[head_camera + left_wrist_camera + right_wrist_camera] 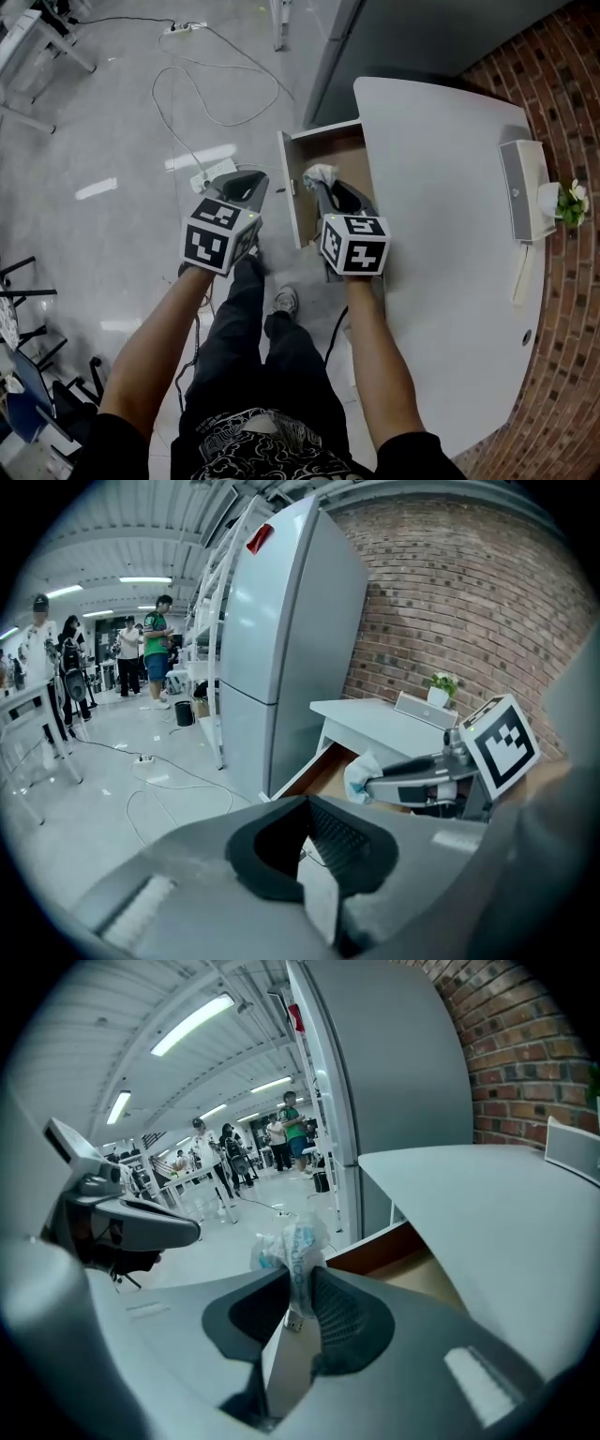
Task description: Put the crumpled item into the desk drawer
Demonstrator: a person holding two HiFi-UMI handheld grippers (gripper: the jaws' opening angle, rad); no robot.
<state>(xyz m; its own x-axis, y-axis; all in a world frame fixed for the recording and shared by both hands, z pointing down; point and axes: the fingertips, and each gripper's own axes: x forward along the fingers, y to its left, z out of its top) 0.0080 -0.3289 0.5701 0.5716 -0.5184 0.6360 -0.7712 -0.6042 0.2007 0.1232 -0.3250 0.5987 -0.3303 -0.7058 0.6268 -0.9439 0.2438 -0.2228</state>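
Right gripper view, crumpled item (292, 1241) pinched

Head view: steeply down from above the arms onto white curved counter (441, 187) and its open brown wooden drawer (337, 155). Each gripper view rides close behind its own dark fingers (352, 1321), facing that drawer. The left one also catches right gripper (370, 785); the right one catches left gripper (192, 1232).

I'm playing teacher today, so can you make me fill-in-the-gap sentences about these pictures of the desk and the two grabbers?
1. The gripper pinching the crumpled item is the person's ____ one.
2. The desk drawer below it is ____.
3. The left gripper holds ____.
4. On the desk, by the brick wall, stands a small potted ____.

Missing words: right; open; nothing; plant.
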